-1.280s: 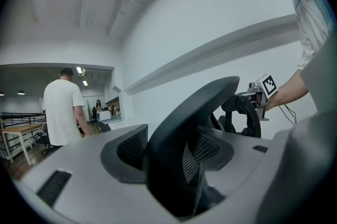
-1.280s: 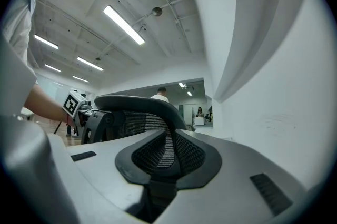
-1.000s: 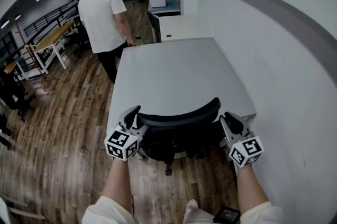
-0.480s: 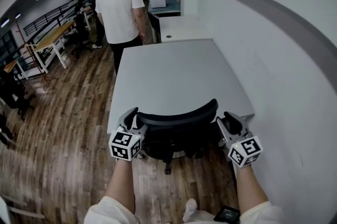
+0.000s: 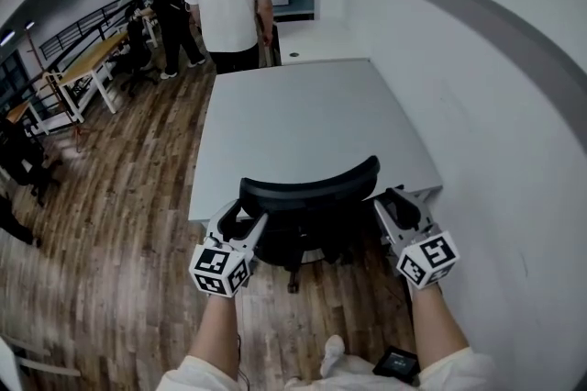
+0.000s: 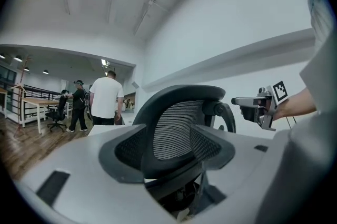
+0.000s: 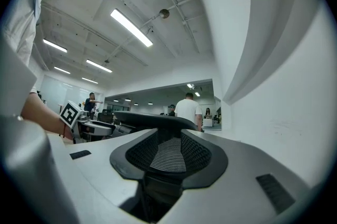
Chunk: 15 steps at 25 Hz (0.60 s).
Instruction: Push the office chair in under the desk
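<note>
1. 2 grippers are held open, unclamped: the left gripper point(image 5: 244, 217) at the left end of the chair point(image 5: 307, 192) back, the right gripper point(image 5: 393, 202), fingers just opened, at its right end.
2. Chair is seen tucked against the surface point(image 5: 303, 118) edge, straight ahead, its back lying crosswise.

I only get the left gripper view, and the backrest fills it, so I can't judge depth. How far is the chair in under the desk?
Observer: In the head view the backrest top overlaps the desk's near edge, but a caster shows on the floor on our side of that edge.
Operator: Where along the backrest is my gripper?
Observer: The left gripper is at the backrest's left end, on our side of it. I can't tell whether it touches.
</note>
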Each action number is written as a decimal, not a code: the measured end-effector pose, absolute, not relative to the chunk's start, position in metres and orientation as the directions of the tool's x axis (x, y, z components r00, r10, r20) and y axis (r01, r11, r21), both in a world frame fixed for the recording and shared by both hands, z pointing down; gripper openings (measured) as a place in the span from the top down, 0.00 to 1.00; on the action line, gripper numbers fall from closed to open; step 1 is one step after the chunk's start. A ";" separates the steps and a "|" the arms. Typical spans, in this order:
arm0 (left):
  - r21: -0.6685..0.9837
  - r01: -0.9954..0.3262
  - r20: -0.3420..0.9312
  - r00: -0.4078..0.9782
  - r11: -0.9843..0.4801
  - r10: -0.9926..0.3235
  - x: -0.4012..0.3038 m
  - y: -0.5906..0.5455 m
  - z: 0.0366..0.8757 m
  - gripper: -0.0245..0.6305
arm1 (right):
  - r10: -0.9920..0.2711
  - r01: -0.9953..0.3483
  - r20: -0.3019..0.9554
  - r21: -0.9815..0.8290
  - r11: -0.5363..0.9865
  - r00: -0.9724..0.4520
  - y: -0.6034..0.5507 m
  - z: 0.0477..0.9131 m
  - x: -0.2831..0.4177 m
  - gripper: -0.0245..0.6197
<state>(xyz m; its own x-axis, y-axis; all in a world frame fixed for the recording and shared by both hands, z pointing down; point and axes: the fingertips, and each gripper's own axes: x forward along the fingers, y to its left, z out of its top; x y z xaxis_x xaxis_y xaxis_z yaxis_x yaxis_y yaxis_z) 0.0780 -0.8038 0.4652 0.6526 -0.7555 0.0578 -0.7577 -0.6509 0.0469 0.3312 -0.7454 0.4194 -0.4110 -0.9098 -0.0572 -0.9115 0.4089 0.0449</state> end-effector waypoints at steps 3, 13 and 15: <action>0.035 -0.747 0.034 0.665 -0.664 -0.746 0.081 -0.785 0.458 0.59 | -0.903 -0.905 -0.067 0.062 0.422 -0.425 -0.735 0.414 0.326 0.74; 0.005 -0.686 -0.016 0.728 -0.728 -0.686 0.094 -0.722 0.433 0.90 | -0.899 -0.899 -0.053 0.082 0.430 -0.434 -0.688 0.412 0.320 0.74; 0.011 -0.672 -0.035 0.740 -0.741 -0.672 0.096 -0.714 0.429 0.93 | -0.899 -0.899 -0.058 0.084 0.429 -0.434 -0.682 0.409 0.317 0.76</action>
